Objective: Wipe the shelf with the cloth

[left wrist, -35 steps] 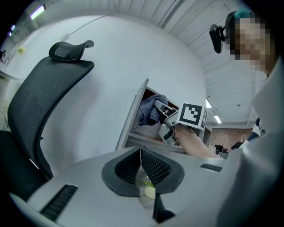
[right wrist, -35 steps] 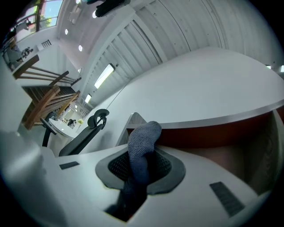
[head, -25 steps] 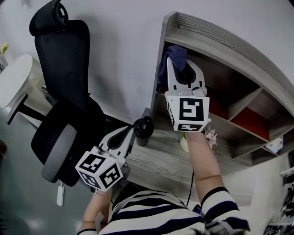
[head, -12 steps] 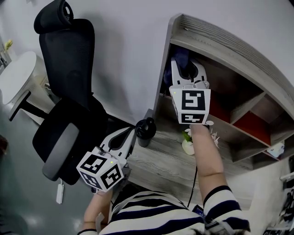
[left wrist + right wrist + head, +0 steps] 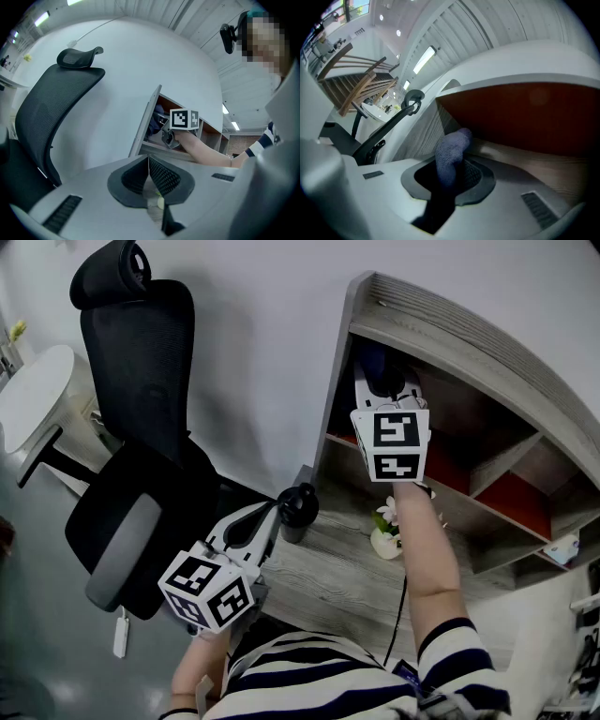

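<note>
The cloth is pinched in the jaws of your right gripper, up in the top-left compartment of the shelf. It lies close to the left side panel, with the red back wall just ahead and bare board running off to the right. Your left gripper hangs low over the desk edge, jaws closed on nothing, just beside the black bottle and well apart from the shelf.

Left claw, right claw: two; one cloth; one shelf; one chair.
</note>
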Motion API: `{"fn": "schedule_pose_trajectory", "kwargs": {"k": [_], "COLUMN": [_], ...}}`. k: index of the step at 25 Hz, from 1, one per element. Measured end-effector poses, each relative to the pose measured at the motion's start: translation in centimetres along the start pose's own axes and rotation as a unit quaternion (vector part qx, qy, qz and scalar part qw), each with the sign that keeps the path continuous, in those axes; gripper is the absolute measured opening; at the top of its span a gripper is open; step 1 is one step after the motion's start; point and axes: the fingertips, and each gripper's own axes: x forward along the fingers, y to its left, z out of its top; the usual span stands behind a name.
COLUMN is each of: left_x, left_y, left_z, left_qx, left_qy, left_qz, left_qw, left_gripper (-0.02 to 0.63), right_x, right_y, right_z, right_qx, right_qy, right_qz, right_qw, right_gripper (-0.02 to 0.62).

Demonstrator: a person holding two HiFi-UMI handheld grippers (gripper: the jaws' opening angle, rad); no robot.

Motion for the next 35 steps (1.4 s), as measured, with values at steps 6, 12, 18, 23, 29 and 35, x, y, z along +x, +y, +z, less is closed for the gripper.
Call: {"fn": "schedule_pose_trajectory", "kwargs": {"k": [6, 12, 18, 23, 29, 35], "left_x": [0.0, 0.2, 0.4, 0.6, 0.5, 0.6], "left_y": [0.1, -0.1, -0.3, -0.4, -0.3, -0.2], "left_z": [0.0, -0.1, -0.2, -0.2, -0.2, -0.2], "left_qx": [0.0, 0.001, 0.002, 0.002, 0.004, 0.002], "left_qy": [-0.001, 0.001, 0.003, 0.005, 0.005, 0.004], "left_qz": [-0.001, -0.006, -0.01, -0.013, -0.013, -0.017], "left_qw": [1.0, 1.0, 0.9999, 0.9999, 0.9999, 0.9998], "left_gripper": [0.02, 0.02, 0.02, 0.02, 0.02, 0.02], "right_x": [0.4, 0.6, 0.4, -0.1, -0.9, -1.9], "right_y": [0.1, 0.8, 1.6, 2.3, 2.1, 1.8], "right_z": [-1.2, -2.5, -3.8, -4.8, -4.5, -3.8], "right_qx": [0.004, -0.017, -0.039, -0.043, -0.078, -0.123], "right_qy": [0.033, 0.069, 0.097, 0.114, 0.123, 0.122], "right_qz": [0.017, 0.038, 0.059, 0.078, 0.074, 0.064], "right_qw": [0.999, 0.997, 0.993, 0.99, 0.987, 0.983], "right_gripper": [0.078, 0.078, 0.078, 0.078, 0.08, 0.08]}}
